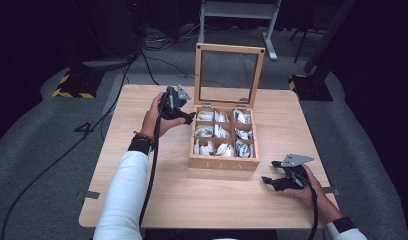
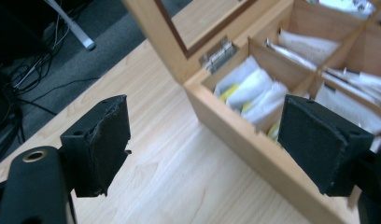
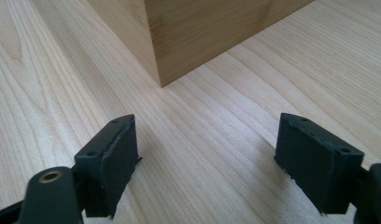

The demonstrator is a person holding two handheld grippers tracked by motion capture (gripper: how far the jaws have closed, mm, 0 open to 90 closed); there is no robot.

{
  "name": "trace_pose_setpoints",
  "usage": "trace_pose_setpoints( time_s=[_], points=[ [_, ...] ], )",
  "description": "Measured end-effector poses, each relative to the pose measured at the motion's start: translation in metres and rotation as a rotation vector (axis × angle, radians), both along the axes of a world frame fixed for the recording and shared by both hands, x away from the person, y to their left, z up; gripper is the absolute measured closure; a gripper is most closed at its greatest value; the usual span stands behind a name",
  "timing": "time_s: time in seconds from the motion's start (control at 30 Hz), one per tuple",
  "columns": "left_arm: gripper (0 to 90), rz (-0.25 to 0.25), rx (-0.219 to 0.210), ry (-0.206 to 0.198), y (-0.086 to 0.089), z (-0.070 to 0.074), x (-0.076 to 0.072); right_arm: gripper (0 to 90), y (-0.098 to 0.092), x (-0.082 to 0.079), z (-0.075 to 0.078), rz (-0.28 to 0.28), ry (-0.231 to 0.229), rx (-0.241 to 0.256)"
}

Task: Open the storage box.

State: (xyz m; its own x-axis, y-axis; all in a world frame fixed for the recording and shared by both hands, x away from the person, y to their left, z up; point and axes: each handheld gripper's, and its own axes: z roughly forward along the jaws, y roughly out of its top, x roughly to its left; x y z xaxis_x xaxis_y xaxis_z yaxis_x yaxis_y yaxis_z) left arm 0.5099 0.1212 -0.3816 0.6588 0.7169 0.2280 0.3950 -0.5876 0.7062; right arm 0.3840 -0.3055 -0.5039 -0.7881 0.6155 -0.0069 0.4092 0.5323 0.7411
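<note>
**Dark studio, tea box open, left gripper lining up on the near-left compartments**

Black floor with cables and stands surrounds a light wooden table (image 1: 142, 200), tea box sits roughly mid-table, a bit right of centre. Going left to right as I see it from above:

Left gripper (image 1: 188, 118) is held just beside the left wall of the wooden tea box (image 1: 222, 162), tips nearly at the rim, around the back-left compartment. Jaws spread wide, nothing between them. In the left gripper view the box corner and hinge sit between the two pads, with white tea bags (image 2: 254, 91) packed upright in the closest compartment.

Box itself: lid (image 1: 229, 75) stands upright on its hinges, glass pane, six compartments, all with sachets in them. Lettering on the front face.

Right gripper (image 1: 270, 181) rests low on the table near the box's front-right corner, apart from it. Jaws released too, empty. In the right gripper view I see only bare tabletop and that box corner (image 3: 156, 46) ahead.

My read: reach stage, nothing grasped yet. Left hand looks like the working one, going for a sachet. Next move needs the left gripper tipped down over the rim, one pad either side of a single bag, then close lightly; bags are thin and packed, so grabbing two is likely. Right could brace the box
</note>
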Motion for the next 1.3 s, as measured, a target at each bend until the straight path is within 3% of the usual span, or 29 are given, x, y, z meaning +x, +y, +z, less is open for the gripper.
trace_pose_setpoints(
  time_s=[0.23,0.5,0.97,1.07,1.2,1.3],
  points=[
    [17.4,0.005,0.066,0.002,0.018,-0.008,-0.021,21.0,0.000,0.000,0.000,0.001,0.000,-0.001],
    [17.6,0.008,0.094,0.009,0.038,-0.019,-0.047,19.9,0.000,0.001,0.000,0.004,0.000,-0.001],
    [17.7,-0.022,0.096,0.046,0.056,-0.048,-0.088,18.5,-0.004,0.001,0.003,0.013,0.024,-0.020],
    [17.5,-0.041,0.123,0.048,0.055,-0.057,-0.099,19.1,-0.005,0.001,0.004,0.016,0.039,-0.009],
    [17.5,-0.055,0.093,0.065,0.058,-0.067,-0.114,21.6,-0.008,0.001,0.009,0.028,0.038,0.011],
    [17.5,-0.065,0.095,0.078,0.060,-0.073,-0.121,23.0,-0.009,0.000,0.012,0.031,0.031,0.021]
  ],
)
